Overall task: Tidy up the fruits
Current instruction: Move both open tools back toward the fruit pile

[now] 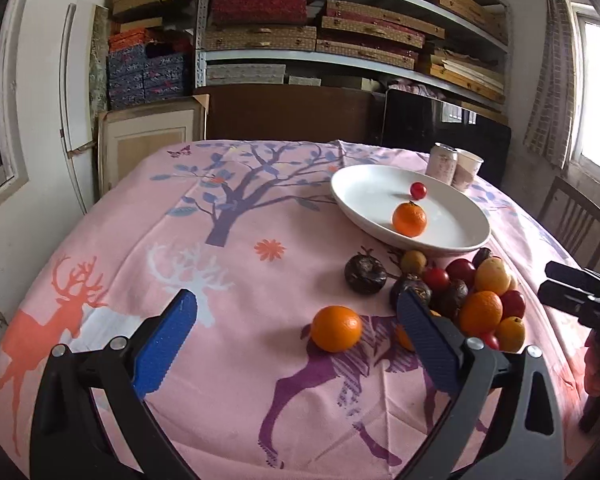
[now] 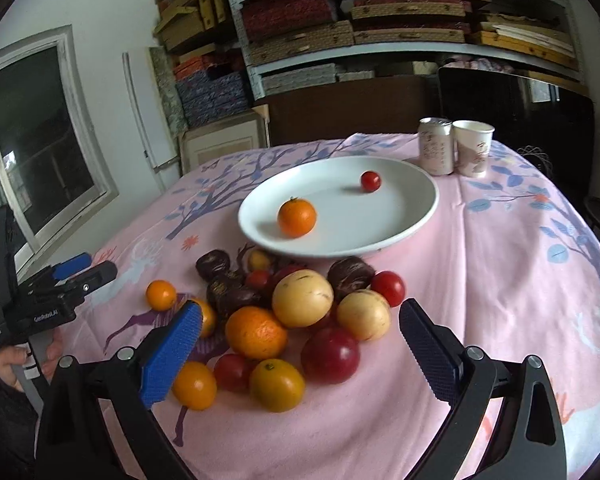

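- The left gripper (image 1: 296,326) has its jaws spread wide and empty; a lone orange (image 1: 336,328) sits on the cloth between its blue ribbed pads, touching neither.
- The right gripper (image 2: 300,334) is also wide apart and empty, over the fruit pile (image 2: 300,320) of smooth, round fruit.
- The glossy white plate (image 2: 412,220) holds a mandarin (image 2: 296,217) and a cherry tomato (image 2: 370,181).
- The pink tablecloth (image 2: 480,280) lies bare to the right of the pile.

Open pink cloth (image 1: 148,216) left of plate (image 1: 364,216), fruit heap (image 2: 296,320) crowding its near rim (can (image 2: 435,146), cup (image 2: 473,147) behind)
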Action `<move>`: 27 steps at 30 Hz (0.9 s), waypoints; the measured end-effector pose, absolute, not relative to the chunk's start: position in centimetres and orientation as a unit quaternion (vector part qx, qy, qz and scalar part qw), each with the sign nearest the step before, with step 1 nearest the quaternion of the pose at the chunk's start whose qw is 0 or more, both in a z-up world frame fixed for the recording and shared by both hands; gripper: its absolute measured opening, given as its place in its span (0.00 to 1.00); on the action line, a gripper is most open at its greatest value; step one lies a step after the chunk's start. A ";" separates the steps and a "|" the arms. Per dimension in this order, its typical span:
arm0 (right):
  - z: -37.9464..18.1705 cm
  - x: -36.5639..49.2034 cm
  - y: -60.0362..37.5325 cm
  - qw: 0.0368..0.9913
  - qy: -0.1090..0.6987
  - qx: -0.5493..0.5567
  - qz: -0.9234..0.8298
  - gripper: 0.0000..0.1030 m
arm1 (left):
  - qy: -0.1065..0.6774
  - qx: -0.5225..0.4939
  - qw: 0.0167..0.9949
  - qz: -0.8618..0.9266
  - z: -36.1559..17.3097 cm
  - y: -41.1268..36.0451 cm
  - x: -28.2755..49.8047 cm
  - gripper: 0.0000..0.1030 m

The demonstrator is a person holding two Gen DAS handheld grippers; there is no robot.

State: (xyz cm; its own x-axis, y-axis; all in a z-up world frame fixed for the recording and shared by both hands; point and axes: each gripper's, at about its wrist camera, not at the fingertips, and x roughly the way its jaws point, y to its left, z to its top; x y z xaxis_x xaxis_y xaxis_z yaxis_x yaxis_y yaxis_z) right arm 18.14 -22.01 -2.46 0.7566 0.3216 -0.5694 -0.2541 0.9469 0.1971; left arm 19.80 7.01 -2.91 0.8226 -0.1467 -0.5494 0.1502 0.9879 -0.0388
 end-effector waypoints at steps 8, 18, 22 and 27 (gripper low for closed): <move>-2.4 16.6 -19.8 0.950 0.275 -0.033 0.143 0.97 | 0.257 0.155 0.954 -0.001 -4.1 2.7 18.7 0.96; -2.7 17.1 -20.1 0.948 0.287 -0.032 0.133 0.97 | 0.278 0.110 0.954 0.009 -3.8 4.1 18.8 0.96; -2.9 17.2 -20.3 0.948 0.290 -0.026 0.132 0.97 | 0.288 0.096 0.953 0.007 -4.1 4.5 19.1 0.96; -2.7 17.0 -20.1 0.949 0.284 -0.033 0.133 0.97 | 0.286 0.100 0.953 0.005 -4.2 4.3 19.1 0.96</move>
State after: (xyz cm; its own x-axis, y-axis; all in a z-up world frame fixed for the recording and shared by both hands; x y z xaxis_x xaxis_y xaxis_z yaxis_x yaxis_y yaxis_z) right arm 16.96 -20.08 -2.73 0.8038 0.2339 -0.5469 -0.2709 0.9625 0.0135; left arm 19.14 4.25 -4.21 0.8361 0.0663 -0.5446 0.0481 0.9800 0.1933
